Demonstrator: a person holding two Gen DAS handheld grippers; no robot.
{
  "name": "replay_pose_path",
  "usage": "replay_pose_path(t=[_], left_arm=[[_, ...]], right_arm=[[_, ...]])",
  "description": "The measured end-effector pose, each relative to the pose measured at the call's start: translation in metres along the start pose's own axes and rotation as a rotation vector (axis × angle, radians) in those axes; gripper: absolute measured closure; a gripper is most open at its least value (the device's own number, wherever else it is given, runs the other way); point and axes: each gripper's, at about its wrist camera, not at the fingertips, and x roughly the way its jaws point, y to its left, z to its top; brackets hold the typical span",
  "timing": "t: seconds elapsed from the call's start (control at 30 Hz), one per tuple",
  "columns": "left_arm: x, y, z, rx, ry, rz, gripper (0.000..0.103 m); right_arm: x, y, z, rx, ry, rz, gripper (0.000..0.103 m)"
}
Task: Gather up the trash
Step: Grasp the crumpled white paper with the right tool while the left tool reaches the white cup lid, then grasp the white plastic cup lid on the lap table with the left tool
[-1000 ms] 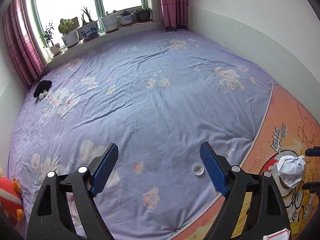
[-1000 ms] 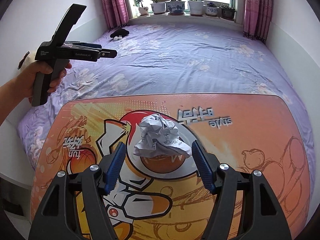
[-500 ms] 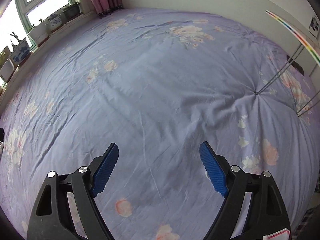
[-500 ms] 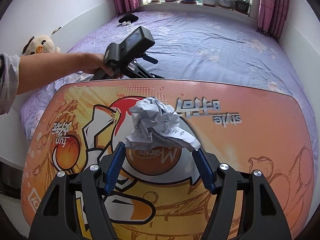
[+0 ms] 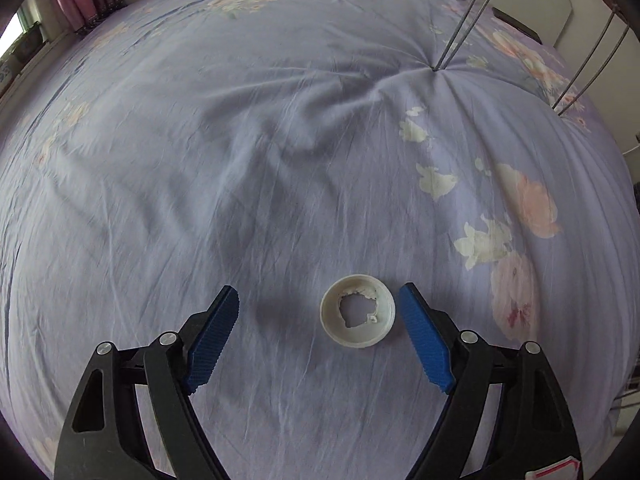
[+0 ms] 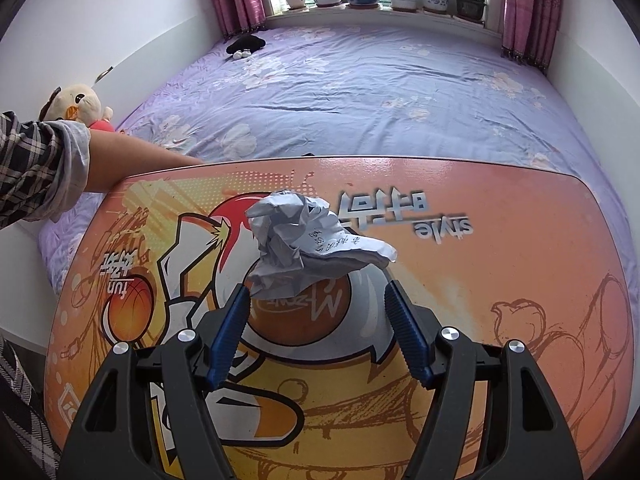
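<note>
Left gripper (image 5: pixel 320 334) spread wide, pointing down at the bedsheet (image 5: pixel 248 152), white cap (image 5: pixel 357 311) between its fingers beside the right one, right gripper (image 6: pixel 316 330) spread, low over the table (image 6: pixel 520 264), crumpled paper (image 6: pixel 308 250) just ahead, touching its left finger.

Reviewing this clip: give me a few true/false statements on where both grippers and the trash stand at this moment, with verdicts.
1. The left gripper is open over the bedsheet. True.
2. The white cap sits midway between the left fingers. False: it lies close to the right-hand finger.
3. The right gripper is clamped on the crumpled paper. False: its jaws are open, with the paper just ahead of them.
4. The crumpled paper rests on the orange cartoon table. True.
5. The cap's centre is torn open. True.
</note>
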Motion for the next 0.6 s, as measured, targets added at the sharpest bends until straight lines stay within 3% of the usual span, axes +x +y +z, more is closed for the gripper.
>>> replay_pose_path(t=[0.07,0.13,0.2,0.23,0.33,0.6], left_arm=[[0.010,-0.007,0.000,0.060,0.009,0.030,0.036],[0.015,-0.006,-0.002,0.064,0.006,0.032,0.038],[0.013,0.001,-0.004,0.037,0.001,0.016,0.051],[0.011,0.006,-0.003,0.016,0.002,0.010,0.064],[-0.002,0.023,-0.002,-0.065,-0.010,-0.019,0.064],[-0.071,0.042,0.007,-0.184,-0.082,0.097,0.064]], right_arm=[[0.000,-0.001,0.000,0.011,-0.004,-0.003,0.033],[-0.001,-0.002,0.000,0.020,-0.010,-0.016,0.033],[-0.003,-0.002,-0.001,0.029,-0.021,-0.026,0.033],[-0.004,-0.003,-0.001,0.034,-0.027,-0.027,0.033],[-0.005,-0.004,-0.001,0.039,-0.032,-0.031,0.033],[-0.015,0.002,0.001,0.028,-0.053,-0.036,0.033]])
